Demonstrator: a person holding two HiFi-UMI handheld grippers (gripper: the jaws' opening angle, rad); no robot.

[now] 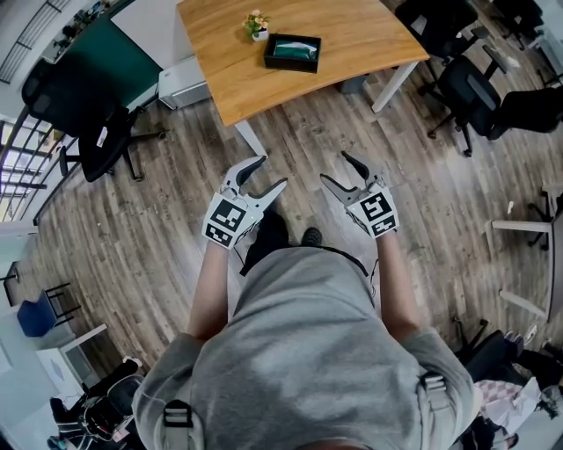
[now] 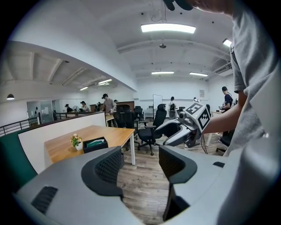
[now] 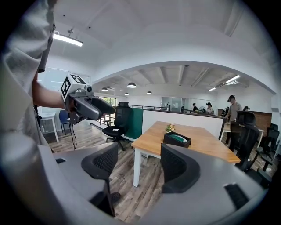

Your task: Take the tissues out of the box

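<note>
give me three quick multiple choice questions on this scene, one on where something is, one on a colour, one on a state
1. The tissue box sits:
A) on the floor
B) on the wooden table, beside the potted plant
C) on an office chair

2. The tissue box is:
A) white
B) red
C) black

3. The left gripper and right gripper are:
A) both open and empty
B) both shut
C) both shut on the box

Answers: 1 B, the head view shows it on the tabletop; 2 C, its walls are black; 3 A, each gripper view shows jaws apart, nothing between.
</note>
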